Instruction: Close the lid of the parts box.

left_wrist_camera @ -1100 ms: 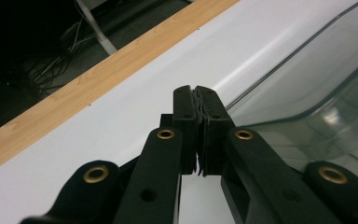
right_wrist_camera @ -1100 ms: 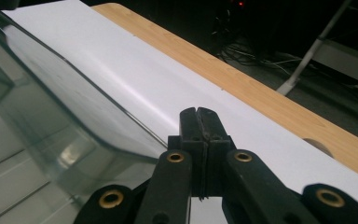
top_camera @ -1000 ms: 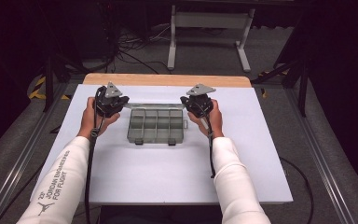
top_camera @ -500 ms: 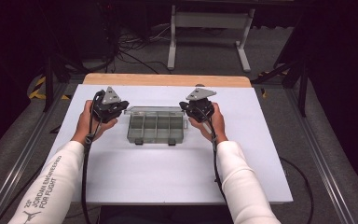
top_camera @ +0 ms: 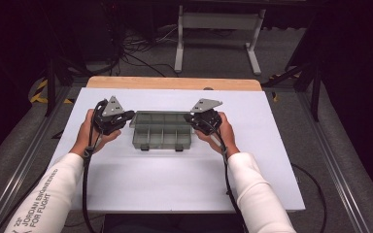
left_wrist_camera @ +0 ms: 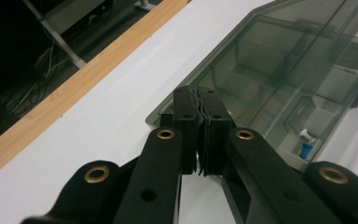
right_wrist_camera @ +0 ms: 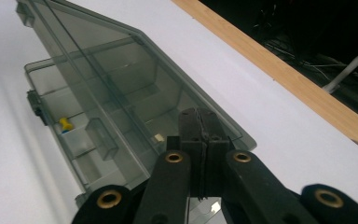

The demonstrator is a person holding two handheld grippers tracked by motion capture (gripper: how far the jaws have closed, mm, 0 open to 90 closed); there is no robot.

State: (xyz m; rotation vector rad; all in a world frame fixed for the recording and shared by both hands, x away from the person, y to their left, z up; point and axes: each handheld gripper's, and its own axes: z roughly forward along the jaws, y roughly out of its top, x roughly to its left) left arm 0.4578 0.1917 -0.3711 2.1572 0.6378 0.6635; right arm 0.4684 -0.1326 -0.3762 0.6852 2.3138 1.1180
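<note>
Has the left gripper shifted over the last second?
Yes. The left gripper, shut on the box lid, has drawn down the high view, away from the wooden strip at the far edge.

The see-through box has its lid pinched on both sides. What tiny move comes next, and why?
Probably swing the lid a bit farther back. The left gripper and right gripper each pinch a lid corner, and it stands partly raised over the box, whose compartments aren't fully uncovered.
</note>
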